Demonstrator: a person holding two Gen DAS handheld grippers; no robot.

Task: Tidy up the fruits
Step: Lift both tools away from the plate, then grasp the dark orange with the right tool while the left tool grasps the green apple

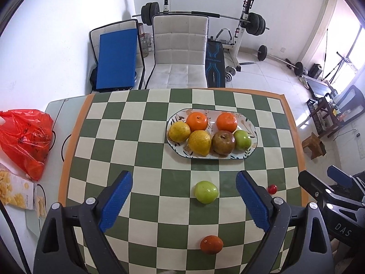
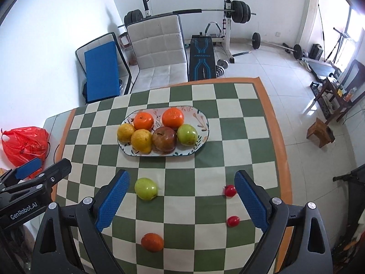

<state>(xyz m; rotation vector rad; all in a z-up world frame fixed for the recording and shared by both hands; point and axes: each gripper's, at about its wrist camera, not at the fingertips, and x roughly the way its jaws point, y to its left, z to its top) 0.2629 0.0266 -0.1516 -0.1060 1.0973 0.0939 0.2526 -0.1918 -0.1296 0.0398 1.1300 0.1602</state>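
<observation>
While both grippers hover wide open, empty: green apple (image 1: pixel 206 191) loose at frame centre, below plate (image 1: pixel 252 129). Left gripper (image 1: pixel 183 202) should straddle apple squarely, close gently, avoid rolling.

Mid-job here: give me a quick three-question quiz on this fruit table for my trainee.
1. True or false: the plate holds six fruits.
2. Which loose fruit lies nearest the plate: A) the green apple, B) the small orange, C) a cherry tomato?
3. Fill in: the left gripper and right gripper are both ____ and hold nothing.

Key: 1 true (two oranges, two lemons, one brownish apple, one green apple); 2 A; 3 open.
</observation>
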